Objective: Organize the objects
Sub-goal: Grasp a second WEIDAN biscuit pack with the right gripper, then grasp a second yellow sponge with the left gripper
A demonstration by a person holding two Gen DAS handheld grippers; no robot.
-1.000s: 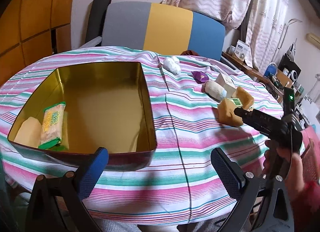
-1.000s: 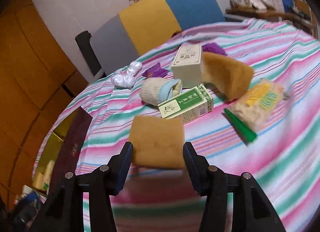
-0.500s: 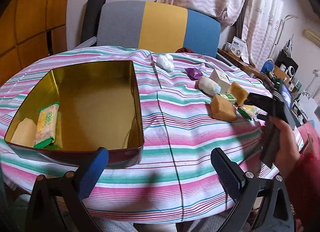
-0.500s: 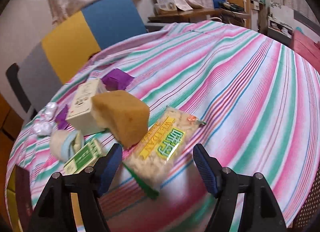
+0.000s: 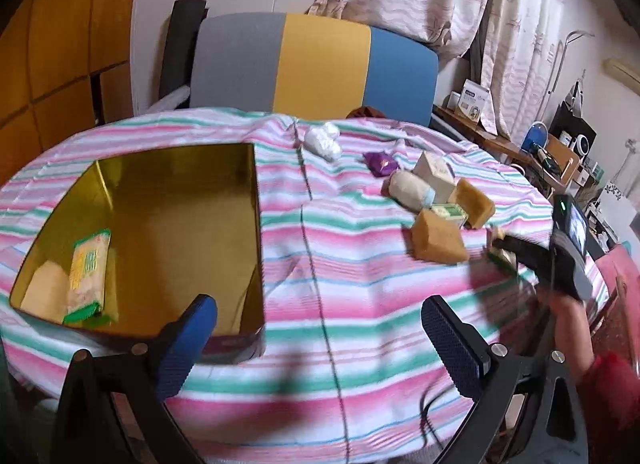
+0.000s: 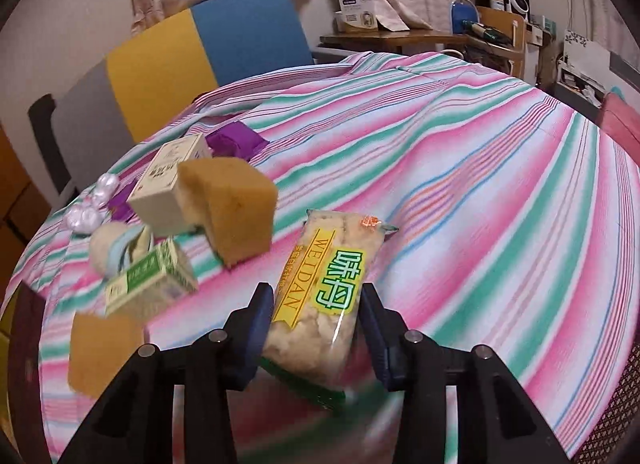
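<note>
A gold tin [image 5: 256,224] lies on the striped tablecloth at the left, with a snack packet [image 5: 88,268] and a sponge [image 5: 40,292] inside. My left gripper [image 5: 320,348] is open and empty at the table's near edge. My right gripper [image 6: 318,328] is open, its fingers on either side of a yellow and green snack packet [image 6: 324,288] that lies on the cloth. To its left are two sponges [image 6: 232,204] [image 6: 102,352], a green box [image 6: 152,284], a cream box [image 6: 168,180] and a rolled sock [image 6: 112,248].
A white plastic wad [image 5: 322,140] and purple wrappers [image 5: 382,162] lie further back. A grey, yellow and blue chair [image 5: 316,68] stands behind the table. A cluttered shelf [image 5: 560,160] is at the right.
My right gripper let go of a sponge, which now lies on the cloth. It swung right and came down around the snack packet. The left gripper drifted slightly.
</note>
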